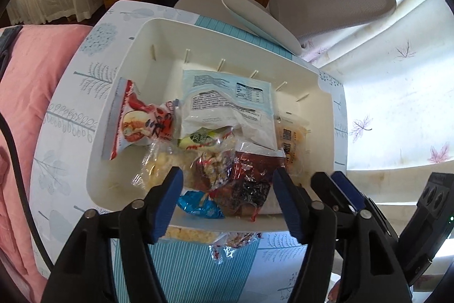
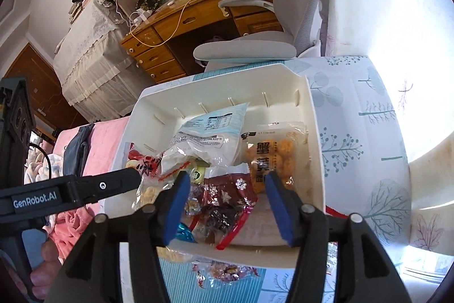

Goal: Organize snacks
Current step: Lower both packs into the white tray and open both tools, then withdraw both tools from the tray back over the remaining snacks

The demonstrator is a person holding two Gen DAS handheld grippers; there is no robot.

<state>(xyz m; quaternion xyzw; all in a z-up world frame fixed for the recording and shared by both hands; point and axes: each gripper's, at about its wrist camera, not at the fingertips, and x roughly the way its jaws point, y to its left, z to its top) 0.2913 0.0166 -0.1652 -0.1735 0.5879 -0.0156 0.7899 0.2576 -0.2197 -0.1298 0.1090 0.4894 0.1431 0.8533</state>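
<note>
Over white bin [image 1: 147, 36] | left gripper [image 1: 227, 203], right gripper [image 2: 227, 206] both spread, nothing gripped | dark red packet [image 1: 252, 178] best released low, inside walls.

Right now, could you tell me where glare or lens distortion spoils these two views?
Left wrist view: the right side burns out to white beyond the white bin, and the fisheye curves the bin's rim. Right wrist view: glare washes out the tablecloth at the right edge, and the desk leans and bows; the snack packets stay sharp.
</note>
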